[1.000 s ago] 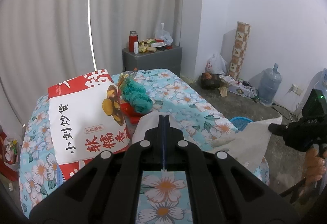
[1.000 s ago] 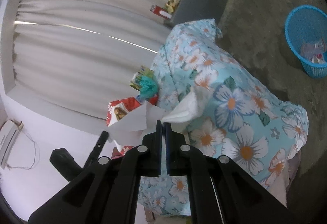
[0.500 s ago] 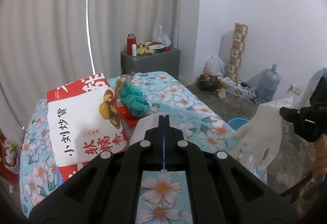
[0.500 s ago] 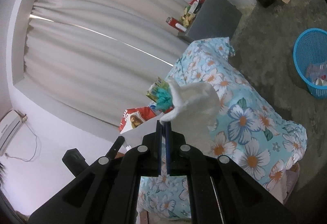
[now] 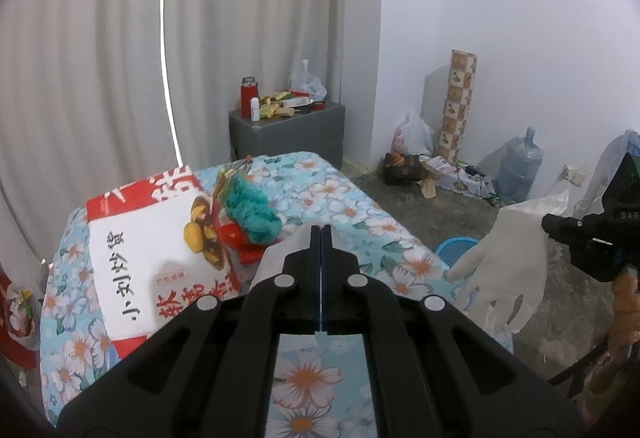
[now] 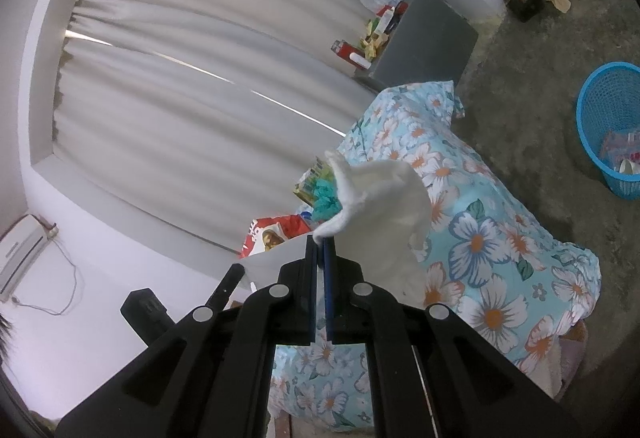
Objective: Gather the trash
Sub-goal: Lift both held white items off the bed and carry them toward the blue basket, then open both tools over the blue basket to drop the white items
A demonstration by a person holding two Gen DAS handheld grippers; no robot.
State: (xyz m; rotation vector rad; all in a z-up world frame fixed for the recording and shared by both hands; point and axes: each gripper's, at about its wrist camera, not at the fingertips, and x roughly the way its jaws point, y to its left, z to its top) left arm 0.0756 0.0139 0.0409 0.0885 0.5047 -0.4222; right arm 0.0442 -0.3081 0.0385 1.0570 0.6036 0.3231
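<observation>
My right gripper (image 6: 320, 242) is shut on a white glove (image 6: 384, 214) and holds it in the air beside the floral table; the glove also hangs at the right of the left wrist view (image 5: 504, 270), below the right gripper (image 5: 548, 224). My left gripper (image 5: 321, 228) is shut on the edge of a white sheet (image 5: 276, 262) over the table. A red and white snack bag (image 5: 148, 250), a teal wad (image 5: 252, 210) and red wrappers (image 5: 244, 250) lie on the table. A blue basket (image 6: 608, 126) with some trash stands on the floor.
The floral-cloth table (image 5: 352, 214) fills the foreground. A grey cabinet (image 5: 288, 130) with bottles stands by the curtain. A water jug (image 5: 520, 170), bags and a patterned roll (image 5: 456, 106) line the far wall. The concrete floor (image 6: 540, 50) lies around the basket.
My right gripper has lifted the white glove off the table and away to the right; it now hangs free. My left gripper has risen slightly, still shut.
</observation>
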